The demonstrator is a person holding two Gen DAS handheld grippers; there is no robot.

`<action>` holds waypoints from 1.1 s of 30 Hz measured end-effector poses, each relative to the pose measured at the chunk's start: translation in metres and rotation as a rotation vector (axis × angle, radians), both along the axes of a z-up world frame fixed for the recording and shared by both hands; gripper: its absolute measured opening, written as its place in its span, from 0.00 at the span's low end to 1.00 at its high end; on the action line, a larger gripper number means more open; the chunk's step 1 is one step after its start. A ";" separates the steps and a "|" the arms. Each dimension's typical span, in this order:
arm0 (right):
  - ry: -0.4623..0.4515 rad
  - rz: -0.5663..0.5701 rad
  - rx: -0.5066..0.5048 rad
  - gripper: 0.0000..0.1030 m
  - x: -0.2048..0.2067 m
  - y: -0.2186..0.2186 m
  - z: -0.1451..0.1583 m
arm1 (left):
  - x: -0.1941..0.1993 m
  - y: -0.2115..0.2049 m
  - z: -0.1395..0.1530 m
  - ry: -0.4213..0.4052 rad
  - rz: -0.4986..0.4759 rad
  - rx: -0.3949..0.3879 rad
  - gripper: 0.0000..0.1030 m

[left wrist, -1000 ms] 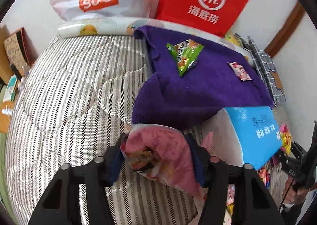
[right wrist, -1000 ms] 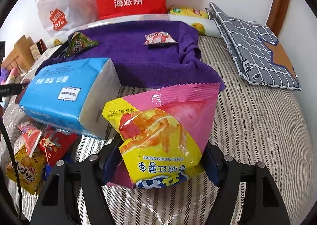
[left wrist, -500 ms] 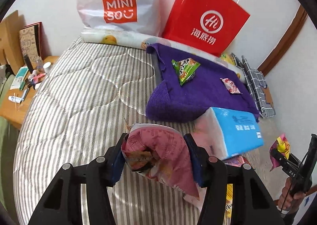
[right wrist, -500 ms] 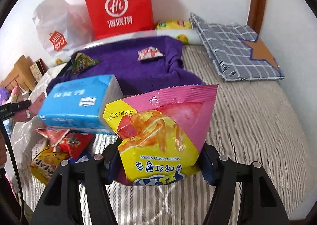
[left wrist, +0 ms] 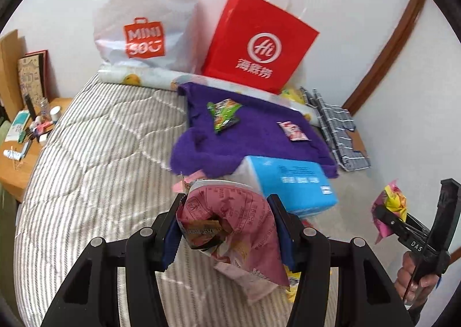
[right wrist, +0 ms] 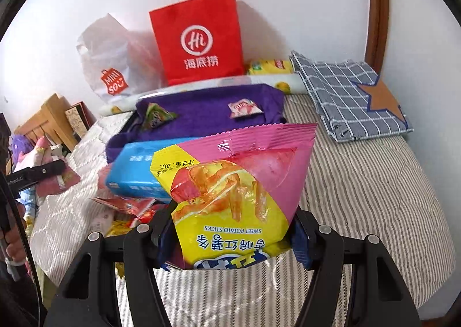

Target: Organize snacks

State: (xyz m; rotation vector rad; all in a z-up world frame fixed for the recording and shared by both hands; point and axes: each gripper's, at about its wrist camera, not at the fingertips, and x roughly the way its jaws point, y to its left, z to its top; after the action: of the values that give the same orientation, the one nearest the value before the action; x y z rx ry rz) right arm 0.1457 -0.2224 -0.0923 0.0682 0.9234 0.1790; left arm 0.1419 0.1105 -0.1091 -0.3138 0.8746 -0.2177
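Left wrist view: left gripper (left wrist: 230, 229) clamped on crumpled pink snack packet (left wrist: 230, 226), above striped bed (left wrist: 95, 160). Right gripper (right wrist: 230, 237) pinching sweet potato sticks bag (right wrist: 230, 197). Light, crinkly, slippery, crushable; best gripped mid-body.

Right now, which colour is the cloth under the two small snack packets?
Purple. The cloth shows best in the right wrist view, with both small packets lying on it.

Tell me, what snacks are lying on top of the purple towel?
Two small packets lie on the purple towel: a green packet toward its left and a pink-and-white packet toward its right, apart from each other. The blue tissue pack covers the towel's near edge, so anything there is hidden.
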 end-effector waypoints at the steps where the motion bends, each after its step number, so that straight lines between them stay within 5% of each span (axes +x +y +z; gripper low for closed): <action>1: -0.006 0.004 0.003 0.63 0.000 0.001 0.002 | 0.000 -0.004 0.002 -0.005 -0.007 -0.003 0.52; 24: -0.082 0.039 0.059 0.63 0.061 0.013 0.034 | 0.055 -0.043 0.047 -0.091 -0.051 0.043 0.52; 33: -0.083 0.032 0.074 0.63 0.093 0.015 0.031 | 0.079 -0.049 0.039 -0.082 -0.038 0.065 0.52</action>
State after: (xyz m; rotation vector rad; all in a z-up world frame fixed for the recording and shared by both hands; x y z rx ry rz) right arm 0.2391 -0.2077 -0.0616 0.1142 0.8357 0.2441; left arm 0.2206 0.0612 -0.0701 -0.2268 0.8053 -0.2355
